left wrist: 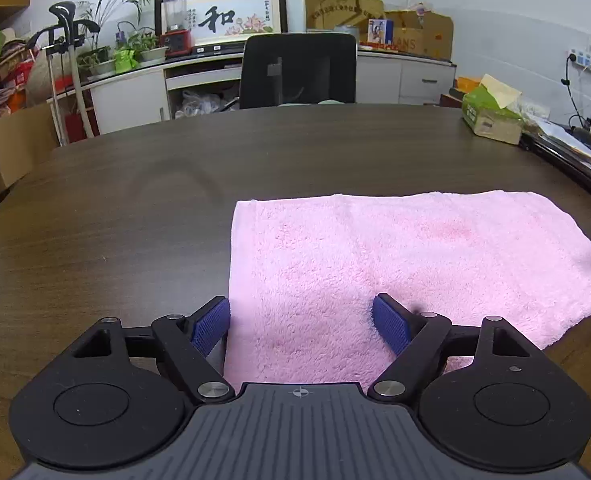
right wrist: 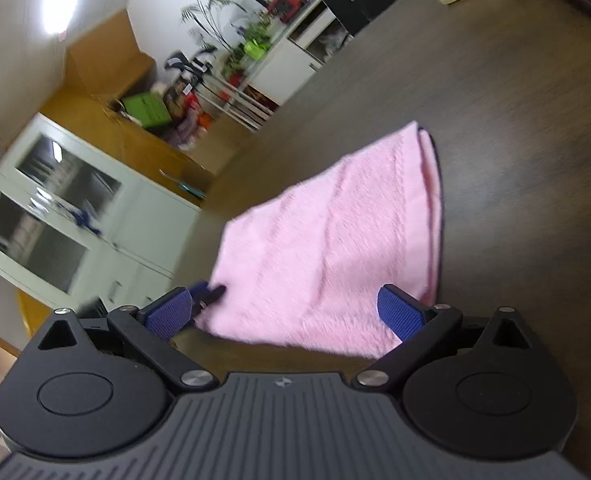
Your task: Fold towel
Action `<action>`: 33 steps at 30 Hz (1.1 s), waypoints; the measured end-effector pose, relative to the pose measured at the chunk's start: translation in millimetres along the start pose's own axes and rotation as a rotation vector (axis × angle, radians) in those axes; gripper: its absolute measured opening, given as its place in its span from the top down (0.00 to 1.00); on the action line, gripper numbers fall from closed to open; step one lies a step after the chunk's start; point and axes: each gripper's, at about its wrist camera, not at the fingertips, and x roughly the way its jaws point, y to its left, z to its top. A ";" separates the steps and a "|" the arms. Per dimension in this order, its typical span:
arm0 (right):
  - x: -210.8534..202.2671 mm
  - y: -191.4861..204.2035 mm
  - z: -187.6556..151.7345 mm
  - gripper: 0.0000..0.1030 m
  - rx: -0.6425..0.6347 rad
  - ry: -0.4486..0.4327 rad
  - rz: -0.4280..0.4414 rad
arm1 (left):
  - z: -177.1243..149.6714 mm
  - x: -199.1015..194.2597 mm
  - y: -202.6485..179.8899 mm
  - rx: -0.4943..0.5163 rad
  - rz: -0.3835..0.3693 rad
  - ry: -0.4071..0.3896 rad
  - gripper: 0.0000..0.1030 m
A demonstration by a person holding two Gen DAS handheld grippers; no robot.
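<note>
A dark wood table (left wrist: pixel 175 168) fills the room's middle, a black office chair (left wrist: pixel 298 70) pushed up at its far edge. Behind runs a white counter (left wrist: pixel 127 92) with potted plants (left wrist: pixel 135 44) and a framed calligraphy picture (left wrist: pixel 231 14) against the pale wall. Glass-doored cabinets (right wrist: pixel 67 204), blurred, perhaps stand beside it.
</note>
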 end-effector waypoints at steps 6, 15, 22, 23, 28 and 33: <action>-4.0 20.2 -6.7 0.02 -0.080 0.018 -0.106 | 0.7 -4.0 -3.9 0.006 0.016 0.004 0.20; 14.7 60.2 -7.2 0.02 -0.293 0.002 -0.354 | 1.5 -16.9 9.9 -0.060 0.030 -0.015 0.19; 53.6 77.6 -5.9 0.02 -0.441 0.063 -0.472 | 3.1 -20.6 21.0 -0.102 0.108 -0.007 0.16; 56.9 79.9 -6.7 0.02 -0.461 0.062 -0.489 | 3.9 -20.2 23.9 -0.116 0.116 -0.002 0.14; 66.2 87.7 -0.6 0.02 -0.517 -0.020 -0.513 | 8.0 -23.5 39.4 -0.191 0.121 0.016 0.02; 73.8 84.3 1.5 0.02 -0.534 -0.099 -0.508 | 8.7 -27.3 60.4 -0.322 -0.003 0.068 0.01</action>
